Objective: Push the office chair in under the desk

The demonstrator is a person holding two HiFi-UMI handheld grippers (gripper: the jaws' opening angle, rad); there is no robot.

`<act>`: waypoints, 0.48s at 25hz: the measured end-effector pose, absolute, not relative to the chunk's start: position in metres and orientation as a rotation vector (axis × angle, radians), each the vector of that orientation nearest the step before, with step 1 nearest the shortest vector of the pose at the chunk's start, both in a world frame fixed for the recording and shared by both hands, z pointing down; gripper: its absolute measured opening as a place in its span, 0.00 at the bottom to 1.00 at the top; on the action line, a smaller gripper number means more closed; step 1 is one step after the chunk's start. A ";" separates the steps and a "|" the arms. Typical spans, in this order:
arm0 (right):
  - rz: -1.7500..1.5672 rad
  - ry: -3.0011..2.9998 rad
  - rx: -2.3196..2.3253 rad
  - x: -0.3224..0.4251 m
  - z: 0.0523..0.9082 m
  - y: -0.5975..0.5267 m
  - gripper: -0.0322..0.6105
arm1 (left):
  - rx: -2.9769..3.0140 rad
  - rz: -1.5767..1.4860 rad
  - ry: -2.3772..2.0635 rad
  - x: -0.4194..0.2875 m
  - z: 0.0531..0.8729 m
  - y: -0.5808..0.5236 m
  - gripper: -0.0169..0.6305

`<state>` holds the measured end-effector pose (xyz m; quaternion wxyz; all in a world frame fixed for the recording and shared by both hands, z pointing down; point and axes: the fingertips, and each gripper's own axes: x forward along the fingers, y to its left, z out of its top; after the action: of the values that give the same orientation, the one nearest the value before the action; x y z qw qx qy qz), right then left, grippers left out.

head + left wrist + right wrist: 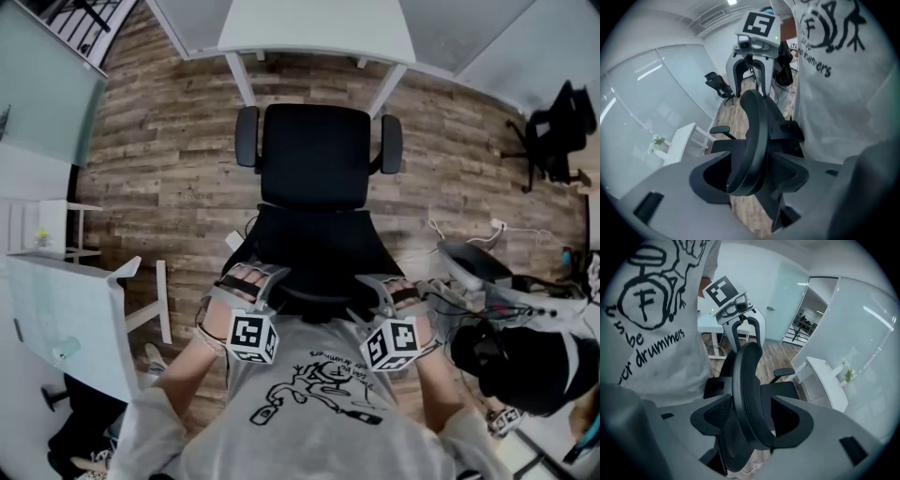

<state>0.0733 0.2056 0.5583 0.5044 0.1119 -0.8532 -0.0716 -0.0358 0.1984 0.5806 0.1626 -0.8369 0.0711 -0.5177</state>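
The office chair [314,155] stands before the counter [314,28], its backrest top between the spread jaws of the left tool [251,279] and the right tool [382,286].

Circled letter "F" and the word "drummers" printed on the person's grey T-shirt [628,376]

Light's coming soft & even from overhead; a ceiling strip [732,2] is glaring at the top of my left gripper view. The glass wall [862,319] is catching pale streaks. Fisheye's bending everything at the edges, corners going black. My jaws, up close, are blurring out; the chair back [747,394] is reading sharper. Head view's looking dimmer, a bit soft.
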 end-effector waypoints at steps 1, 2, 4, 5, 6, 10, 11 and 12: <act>-0.191 -2.037 0.265 0.074 0.565 0.207 0.49 | -2.335 -1.503 0.207 -0.040 0.587 0.197 0.38; -0.208 -2.013 0.262 0.074 0.571 0.210 0.46 | -2.299 -1.520 0.211 -0.044 0.592 0.197 0.32; -0.234 -1.975 0.260 0.074 0.583 0.214 0.36 | -2.275 -1.533 0.221 -0.049 0.600 0.198 0.23; -0.241 -1.965 0.264 0.073 0.586 0.216 0.30 | -2.276 -1.533 0.226 -0.051 0.601 0.199 0.23; -0.246 -1.959 0.272 0.071 0.588 0.218 0.28 | -2.278 -1.534 0.230 -0.053 0.602 0.199 0.22; -0.254 -1.948 0.295 0.065 0.591 0.219 0.27 | -2.279 -1.531 0.249 -0.058 0.603 0.200 0.22; -0.254 -1.948 0.298 0.065 0.592 0.219 0.27 | -2.285 -1.533 0.253 -0.059 0.604 0.200 0.22; -0.253 -1.948 0.299 0.064 0.592 0.218 0.27 | -2.291 -1.539 0.257 -0.059 0.605 0.200 0.22</act>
<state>0.0644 0.2185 0.5925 0.5459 0.1260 -0.8214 -0.1068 -0.0591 0.1998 0.6055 0.1837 -0.8125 0.0910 -0.5457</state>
